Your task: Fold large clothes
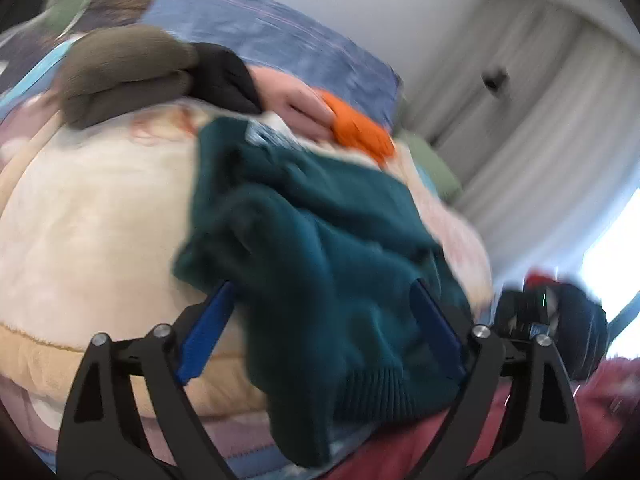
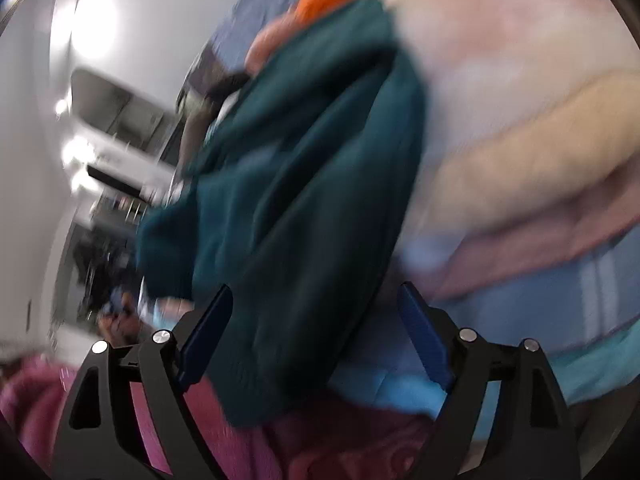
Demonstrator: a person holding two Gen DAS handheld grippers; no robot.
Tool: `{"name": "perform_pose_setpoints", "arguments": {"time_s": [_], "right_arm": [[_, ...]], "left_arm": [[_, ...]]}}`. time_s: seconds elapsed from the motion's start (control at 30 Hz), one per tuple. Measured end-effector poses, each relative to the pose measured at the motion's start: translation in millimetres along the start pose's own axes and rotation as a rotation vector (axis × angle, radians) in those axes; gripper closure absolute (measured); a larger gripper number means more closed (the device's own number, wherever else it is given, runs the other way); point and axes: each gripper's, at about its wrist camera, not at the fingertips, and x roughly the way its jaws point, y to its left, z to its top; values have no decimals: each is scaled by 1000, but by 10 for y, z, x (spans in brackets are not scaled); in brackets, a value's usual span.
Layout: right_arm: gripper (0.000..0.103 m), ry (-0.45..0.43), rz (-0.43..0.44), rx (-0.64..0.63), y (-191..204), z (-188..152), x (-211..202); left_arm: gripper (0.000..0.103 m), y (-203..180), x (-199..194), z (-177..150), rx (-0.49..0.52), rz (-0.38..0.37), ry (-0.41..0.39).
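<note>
One rumpled dark-teal knit sweater (image 1: 320, 248)

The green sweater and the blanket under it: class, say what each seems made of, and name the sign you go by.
Green sweater: a knit, probably wool or acrylic, matte; the ribbed hem near the left gripper shows the knit rows. Blanket: soft fleece or plush, most likely synthetic; its cream surface looks fuzzy and slightly napped. Motion blur leaves the exact fibres open.
</note>
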Motion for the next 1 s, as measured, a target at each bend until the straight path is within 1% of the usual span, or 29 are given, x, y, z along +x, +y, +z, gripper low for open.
{"name": "perform_pose_setpoints", "arguments": {"time_s": [0.03, 0.07, 0.1, 0.13, 0.17, 0.2, 0.23, 0.27, 0.3, 0.33, 0.37, 0.4, 0.43, 0.47, 0.5, 0.53, 0.6, 0.63, 0.67, 0.7, 0.73, 0.77, 0.8, 0.83, 0.87, 0.9, 0.93, 0.97, 1.0], "right_arm": [[19, 38, 38, -4, 23, -64, 74], [19, 68, 67, -4, 35, -86, 142], [19, 96, 87, -9, 46, -129, 198], [19, 121, 98, -25, 76, -166, 253], [26, 136, 105, -44, 106, -193, 287], [35, 135, 107, -70, 150, -214, 306], [60, 111, 96, -79, 177, -194, 278], [81, 86, 94, -73, 187, -160, 246], [84, 30, 128, -49, 202, -81, 168], [85, -17, 170, -47, 248, -55, 78], [85, -72, 193, -70, 321, -29, -21], [86, -146, 179, -128, 493, 73, -155], [86, -196, 171, -166, 607, 151, -246], [86, -244, 182, -195, 711, 246, -342], [86, -290, 209, -213, 801, 355, -436], [86, -342, 236, -217, 880, 525, -538], [86, -413, 240, -209, 935, 823, -651], [86, -455, 237, -180, 897, 1039, -706], [86, -473, 239, -141, 854, 1210, -697], [86, -488, 239, -83, 767, 1405, -680], [86, -495, 228, -1, 631, 1649, -591], [86, -488, 212, 52, 539, 1802, -503], [85, -466, 178, 109, 446, 1951, -371], [79, -425, 122, 166, 361, 2082, -203], [76, -385, 71, 206, 315, 2154, -39], [73, -353, 44, 237, 268, 2191, 80], [63, -335, 51, 252, 218, 2201, 190], [48, -344, 50, 248, 193, 2204, 214], [43, -373, 27, 236, 184, 2210, 189]], "left_arm": [[12, -72, 109, -61, 35, 36, 48], [12, -85, 211, -116, 46, 74, 96], [12, -60, 374, -193, 40, 129, 169], [16, -23, 478, -246, 25, 153, 210], [22, 22, 562, -289, 5, 163, 237], [55, 74, 630, -324, -18, 155, 253], [65, 131, 669, -333, -53, 128, 251], [70, 153, 656, -307, -71, 126, 228], [77, 149, 627, -269, -76, 118, 207], [79, 114, 556, -188, -79, 88, 168], [80, 62, 490, -115, -76, 57, 136], [81, -52, 387, 9, -50, 13, 86], [81, -149, 299, 99, -23, -16, 48], [81, -241, 220, 189, 3, -44, 11], [81, -376, 91, 360, 32, -97, -52], [81, -424, 22, 465, 37, -127, -88], [81, -476, -103, 728, 23, -175, -170], [81, -438, -138, 903, -5, -180, -215], [81, -371, -127, 1050, -37, -180, -244], [80, -296, -84, 1161, -59, -173, -258], [73, -172, 108, 1357, -87, -163, -249], [70, -111, 265, 1440, -100, -145, -227], [70, 0, 570, 1548, -123, -86, -174], [66, 57, 815, 1597, -142, -41, -131], [63, 136, 1036, 1631, -159, -2, -93], [55, 217, 1243, 1646, -173, 39, -70], [49, 262, 1300, 1656, -177, 52, -78], [44, 292, 1335, 1678, -180, 47, -98], [35, 340, 1307, 1700, -185, 10, -129]]}}
